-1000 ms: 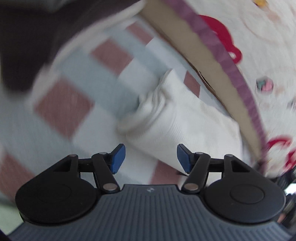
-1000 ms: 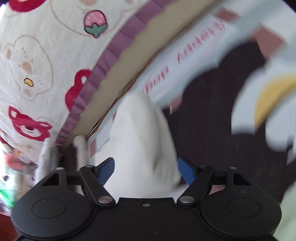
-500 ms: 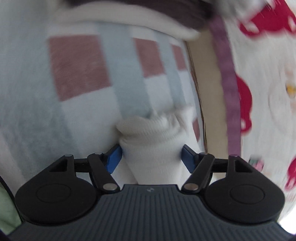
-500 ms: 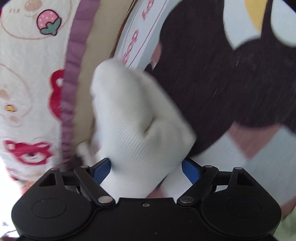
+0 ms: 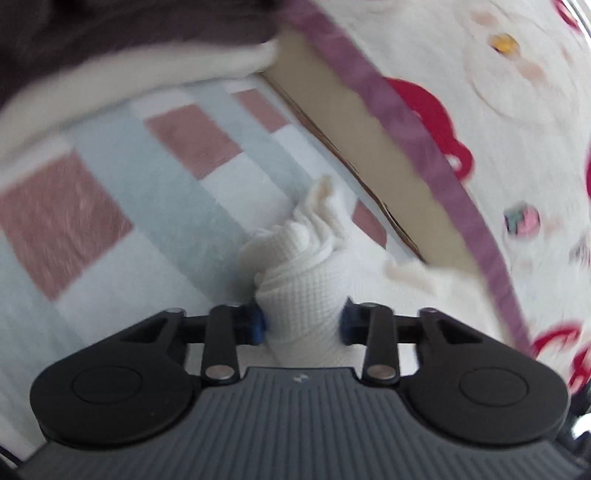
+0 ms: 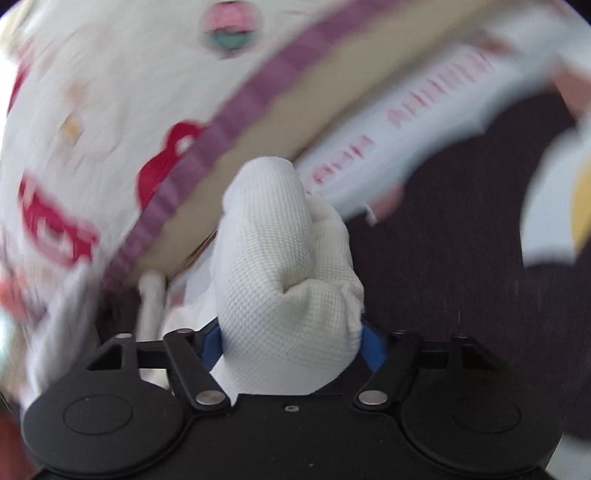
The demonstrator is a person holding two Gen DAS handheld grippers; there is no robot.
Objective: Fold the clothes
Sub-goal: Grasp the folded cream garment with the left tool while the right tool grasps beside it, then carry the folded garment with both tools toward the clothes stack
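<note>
Here the left gripper is closing its jaws, and the 2 blue pads already press on a bunched part of the white waffle-knit garment from both sides. The cloth is gathered into a thick roll between the pads, and its crumpled end sticks out forward past the fingertips. Under it lies a checked blanket with pale blue, white and dusty pink squares. To the right of the garment runs a brown cardboard edge, and beyond that there is a white quilted cover with a purple border and red bear prints. A dark cloth with a white band fills the top left corner.

In the right wrist view, the right gripper is also closing. A big fold of the same white garment fills the gap between its blue pads; the cloth touches both of them, and it seems squeezed there. This bundle stands up in front of the camera. Behind it, on the left, is the quilted cover with its purple border, and on the right a dark cloth with white and yellow shapes. Both views are blurred.
</note>
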